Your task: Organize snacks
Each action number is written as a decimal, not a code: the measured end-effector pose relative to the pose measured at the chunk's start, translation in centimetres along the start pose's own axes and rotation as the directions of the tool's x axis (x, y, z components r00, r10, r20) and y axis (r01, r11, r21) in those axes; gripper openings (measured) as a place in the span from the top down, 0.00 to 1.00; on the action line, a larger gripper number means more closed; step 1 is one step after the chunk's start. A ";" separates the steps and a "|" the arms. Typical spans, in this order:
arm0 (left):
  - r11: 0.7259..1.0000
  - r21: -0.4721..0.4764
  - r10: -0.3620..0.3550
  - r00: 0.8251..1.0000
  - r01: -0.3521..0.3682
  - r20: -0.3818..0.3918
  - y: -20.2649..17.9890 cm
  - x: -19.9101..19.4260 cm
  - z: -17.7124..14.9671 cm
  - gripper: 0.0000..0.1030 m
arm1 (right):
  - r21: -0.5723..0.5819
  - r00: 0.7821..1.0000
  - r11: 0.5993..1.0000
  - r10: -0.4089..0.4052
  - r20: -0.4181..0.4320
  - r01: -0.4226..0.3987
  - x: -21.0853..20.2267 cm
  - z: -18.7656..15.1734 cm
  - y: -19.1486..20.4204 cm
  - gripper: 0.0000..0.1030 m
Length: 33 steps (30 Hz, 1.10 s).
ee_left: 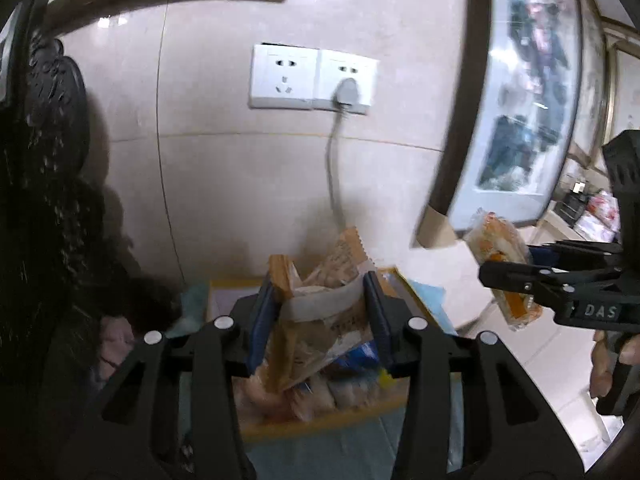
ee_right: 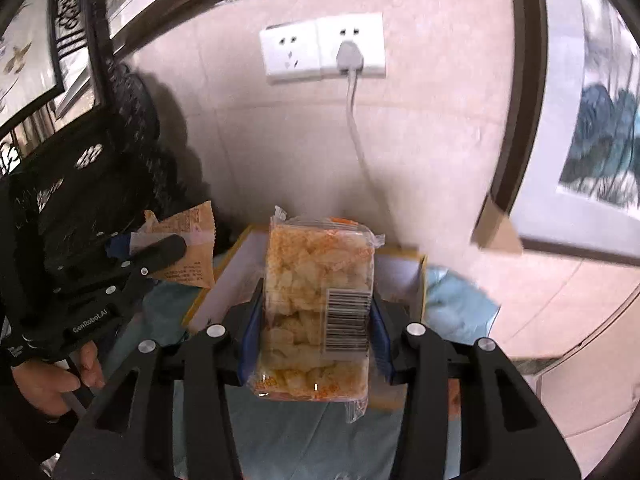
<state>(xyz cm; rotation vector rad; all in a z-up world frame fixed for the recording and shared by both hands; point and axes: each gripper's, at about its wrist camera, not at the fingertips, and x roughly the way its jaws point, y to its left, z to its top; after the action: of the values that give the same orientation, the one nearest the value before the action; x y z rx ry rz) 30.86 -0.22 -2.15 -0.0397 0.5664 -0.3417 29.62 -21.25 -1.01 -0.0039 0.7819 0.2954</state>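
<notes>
The left gripper [ee_left: 320, 312] is clamped on a tan snack packet [ee_left: 320, 320], its long axis pointing up above the yellow-rimmed box [ee_right: 420, 276]. The right gripper [ee_right: 316, 332], marked "DAS", grips a clear rice-cracker pack [ee_right: 316, 308], lengthwise upright, barcode facing, also above the box.

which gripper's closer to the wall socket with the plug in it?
Hard to call. Left gripper, holding a brown snack packet, and right gripper, holding a clear rice-cracker pack, both sit below the plugged socket, side by side, neither clearly nearer.
</notes>
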 end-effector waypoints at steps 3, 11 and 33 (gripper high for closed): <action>0.998 -0.010 0.068 0.994 -0.069 -0.082 0.9 3.3 0.4 0.02 | 0.042 0.996 0.998 -0.045 -0.073 0.048 3.4 0.8 -1.2 0.30; 0.988 -0.045 0.136 0.974 -0.147 -0.183 1.7 2.1 -3.4 0.02 | 0.062 0.992 0.993 -0.094 -0.084 0.099 2.5 -2.5 -0.2 0.23; 0.998 -0.044 0.044 0.986 -0.051 -0.159 -6.0 -20.0 -14.0 0.02 | 0.062 0.969 0.968 -0.246 0.004 0.245 -15.7 -16.4 8.9 0.01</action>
<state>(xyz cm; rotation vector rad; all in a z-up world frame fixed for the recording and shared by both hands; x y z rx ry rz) 5.78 1.48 -2.84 -0.0451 0.7318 -0.2864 5.32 -18.66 -0.85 -0.0411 0.7697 0.0360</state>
